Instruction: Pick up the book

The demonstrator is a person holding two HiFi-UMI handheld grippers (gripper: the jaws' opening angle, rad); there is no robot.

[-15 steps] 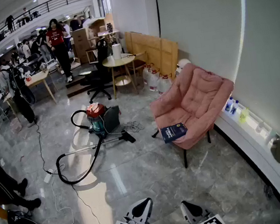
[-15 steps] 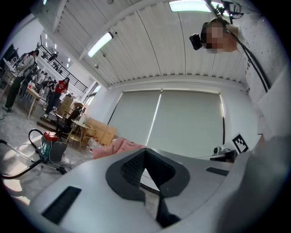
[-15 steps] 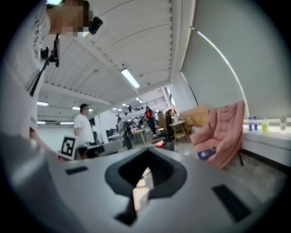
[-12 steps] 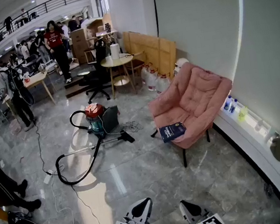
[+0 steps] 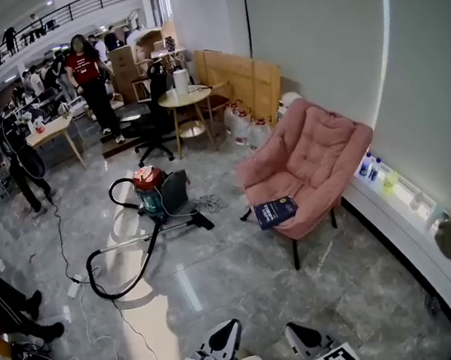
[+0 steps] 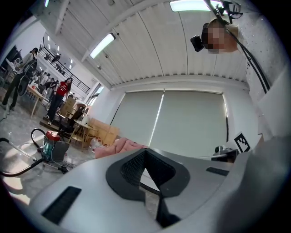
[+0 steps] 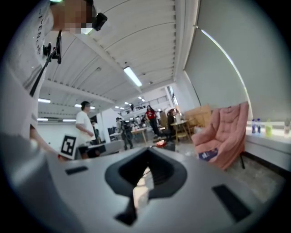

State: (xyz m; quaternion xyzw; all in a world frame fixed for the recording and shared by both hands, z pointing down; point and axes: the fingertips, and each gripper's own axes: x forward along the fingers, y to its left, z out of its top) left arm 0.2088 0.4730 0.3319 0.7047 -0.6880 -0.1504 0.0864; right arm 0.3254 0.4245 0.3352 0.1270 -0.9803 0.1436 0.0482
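The dark blue book [image 5: 276, 211] lies flat on the front of the seat of a pink armchair [image 5: 322, 153], right of centre in the head view. Both grippers are at the bottom edge, far short of the chair. My left gripper [image 5: 229, 331] and right gripper [image 5: 298, 334] point forward, each with its jaws together and nothing between them. The right gripper view shows the book [image 7: 209, 154] small on the armchair [image 7: 226, 129], beyond the shut right gripper [image 7: 138, 191]. The left gripper view shows the shut left gripper [image 6: 150, 193] and only a bit of the armchair [image 6: 120, 146].
A red and teal vacuum cleaner [image 5: 156, 191] with a long black hose [image 5: 122, 273] lies on the marble floor left of the chair. Behind it stand a round table [image 5: 185, 97], an office chair [image 5: 155, 122] and water jugs [image 5: 247, 126]. A ledge with bottles [image 5: 374, 169] runs along the right wall. People stand at the back left.
The head view has shifted a little, so the chair and book sit slightly higher and further left. Both grippers sit a bit lower, still shut. The person in red has stepped left.
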